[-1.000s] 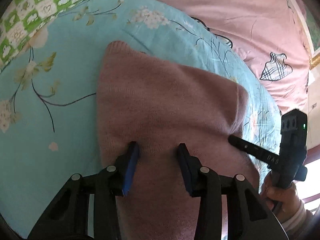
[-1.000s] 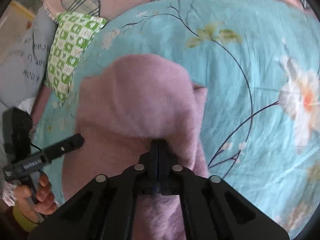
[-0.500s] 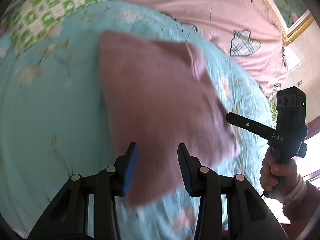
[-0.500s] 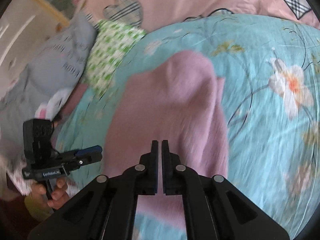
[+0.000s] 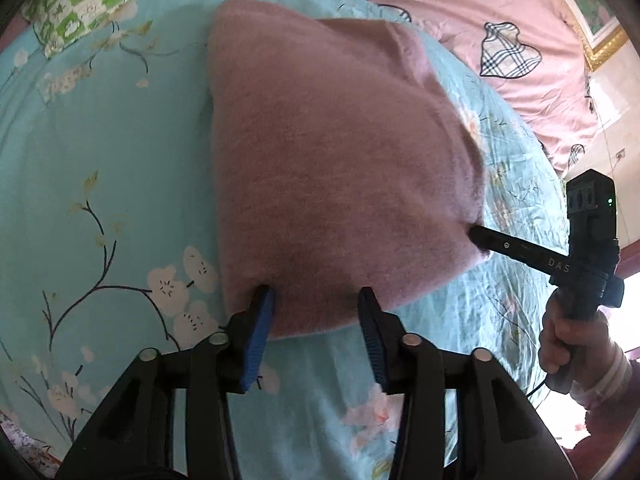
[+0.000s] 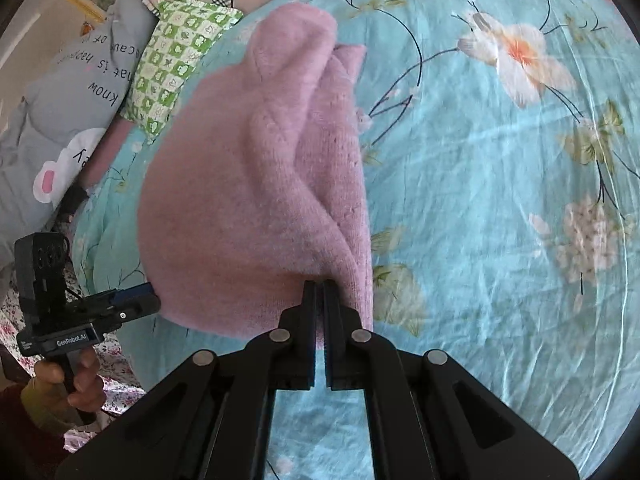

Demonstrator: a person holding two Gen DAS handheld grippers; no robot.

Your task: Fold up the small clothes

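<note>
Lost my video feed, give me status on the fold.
Left gripper open at pink sweater near edge. Right gripper shut on its corner. Sweater folded on floral sheet. Nothing in the way.

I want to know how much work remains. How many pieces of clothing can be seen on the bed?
1: a pink knitted garment lies folded on the blue floral sheet, its near edge pinched by the right gripper. Others may lie outside the pictures.
</note>
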